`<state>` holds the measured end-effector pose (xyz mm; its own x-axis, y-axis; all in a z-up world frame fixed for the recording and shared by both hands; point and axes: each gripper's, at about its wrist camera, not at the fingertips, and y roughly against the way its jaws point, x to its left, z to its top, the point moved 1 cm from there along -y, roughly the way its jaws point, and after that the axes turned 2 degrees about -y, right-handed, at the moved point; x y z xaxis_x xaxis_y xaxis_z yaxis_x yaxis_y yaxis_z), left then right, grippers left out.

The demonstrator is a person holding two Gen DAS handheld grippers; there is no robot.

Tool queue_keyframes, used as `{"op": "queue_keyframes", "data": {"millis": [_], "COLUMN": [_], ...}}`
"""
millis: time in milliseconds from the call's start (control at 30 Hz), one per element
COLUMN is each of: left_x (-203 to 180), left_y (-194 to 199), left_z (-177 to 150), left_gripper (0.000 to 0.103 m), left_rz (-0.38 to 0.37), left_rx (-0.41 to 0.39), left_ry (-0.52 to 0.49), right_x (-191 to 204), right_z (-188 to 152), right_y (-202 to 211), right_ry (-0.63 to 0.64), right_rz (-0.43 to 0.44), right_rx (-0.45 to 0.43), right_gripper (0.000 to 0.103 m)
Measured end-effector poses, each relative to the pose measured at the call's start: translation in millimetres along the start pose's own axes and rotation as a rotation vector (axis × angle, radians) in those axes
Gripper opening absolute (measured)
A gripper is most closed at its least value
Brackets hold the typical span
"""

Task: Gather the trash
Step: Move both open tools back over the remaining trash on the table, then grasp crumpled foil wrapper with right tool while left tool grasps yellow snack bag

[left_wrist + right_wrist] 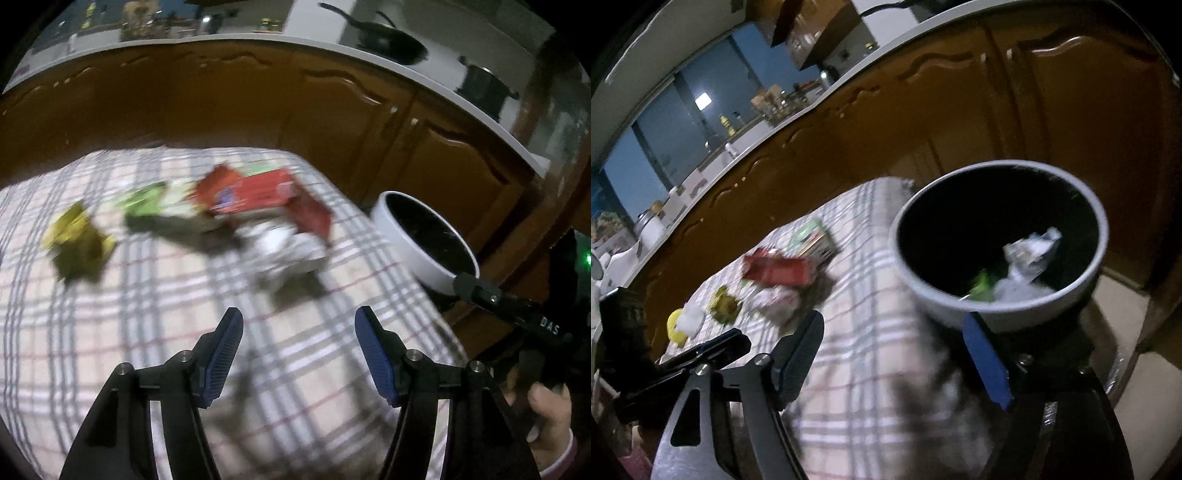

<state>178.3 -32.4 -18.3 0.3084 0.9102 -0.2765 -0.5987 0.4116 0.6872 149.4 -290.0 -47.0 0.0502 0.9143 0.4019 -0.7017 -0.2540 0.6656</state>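
Left wrist view: left gripper, jaws apart and empty, faces crumpled foil; right gripper, released, hangs near the bin. Next, probably, a foil pinch.

We see the wrappers on the checked cloth smeared by blur; the bin's depths are lost in dark.
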Motion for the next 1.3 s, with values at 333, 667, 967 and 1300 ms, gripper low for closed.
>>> {"op": "queue_keyframes", "data": {"millis": [333, 667, 967, 1300], "left_x": [55, 83, 120, 144], "left_y": [34, 39, 22, -13], "left_z": [-15, -10, 18, 45], "left_gripper": [0.063, 0.068, 0.081, 0.07], "left_rz": [0.088, 0.159, 0.269, 0.286], "left_rx": [-0.02, -0.046, -0.06, -0.059], "left_ry": [0.101, 0.165, 0.214, 0.235], "right_x": [56, 87, 109, 119], "right_z": [-22, -21, -10, -5], "right_y": [-27, -49, -83, -110], "right_ry": [0.047, 0.093, 0.119, 0.114], "right_rz": [0.077, 0.113, 0.135, 0.13], "right_rx": [0.069, 0.085, 0.116, 0.152], "right_gripper": [0.081, 0.081, 0.081, 0.057]}}
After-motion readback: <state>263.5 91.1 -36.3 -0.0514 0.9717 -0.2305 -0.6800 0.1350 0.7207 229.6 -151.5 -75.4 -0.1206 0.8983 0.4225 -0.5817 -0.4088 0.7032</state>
